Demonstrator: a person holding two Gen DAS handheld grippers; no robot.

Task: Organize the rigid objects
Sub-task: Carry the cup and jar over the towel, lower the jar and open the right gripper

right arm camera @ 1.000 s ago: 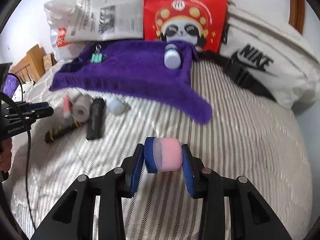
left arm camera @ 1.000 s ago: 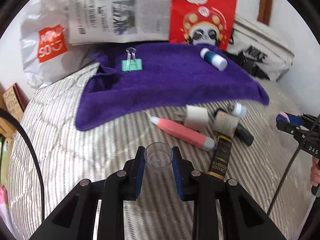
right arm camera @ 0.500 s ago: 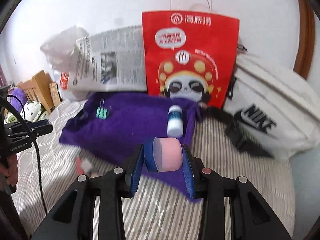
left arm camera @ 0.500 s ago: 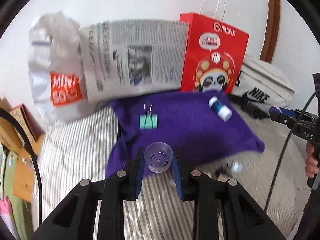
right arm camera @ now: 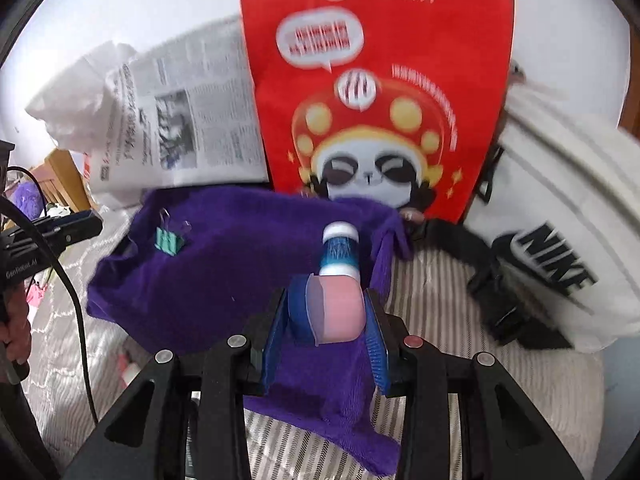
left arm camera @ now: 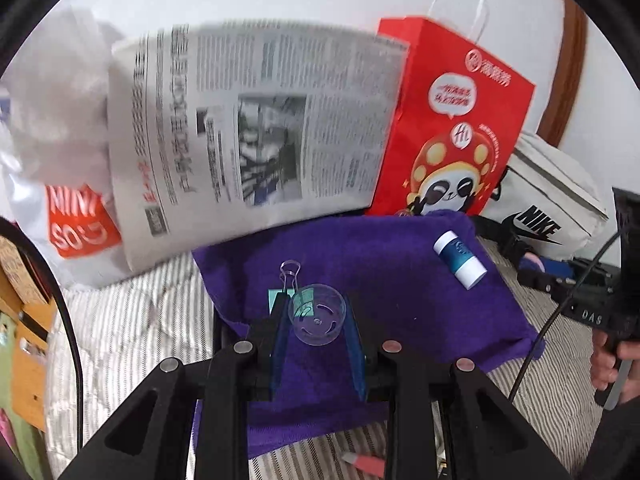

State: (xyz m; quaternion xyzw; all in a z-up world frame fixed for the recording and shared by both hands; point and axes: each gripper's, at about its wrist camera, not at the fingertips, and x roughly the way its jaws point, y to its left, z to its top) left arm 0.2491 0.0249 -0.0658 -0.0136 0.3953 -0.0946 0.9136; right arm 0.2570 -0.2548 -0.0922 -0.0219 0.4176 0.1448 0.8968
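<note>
Left gripper point(left arm camera: 318, 320): clamping a clear cap point(left arm camera: 317, 314) between its blue pads, open mouth facing the camera. Hovering over the near-left part of the purple towel point(left arm camera: 384, 264).

Right gripper point(right arm camera: 326, 312): pinching a pink cap point(right arm camera: 338, 308), translucent rim toward the left pad. Hanging over the towel's near-right part.

Already lying on the towel: green clip point(left arm camera: 286, 284), just beyond the clear cap in the left view, partly hidden behind it and the left finger; blue bottle point(right arm camera: 339, 250), just beyond the pink cap in the right view, long axis running away from that camera, white ends fore and aft.

Deciding relation: each carried cap sitting in line with, and just short of, an item already placed. Free cloth lying between clip and bottle, toward the towel's middle. Judging the left hand nearer the clip side, the right nearer the bottle side, so no crossing needed.

Likely step: setting both caps down on the towel. Risk, as judged: lowering straight ahead and nudging clip or bottle; the bottle, lying on its side, probably rolling easily across its axis.

Remaining loose items barely showing: a red-tipped tube point(left arm camera: 362, 460) at the towel's near edge.
</note>
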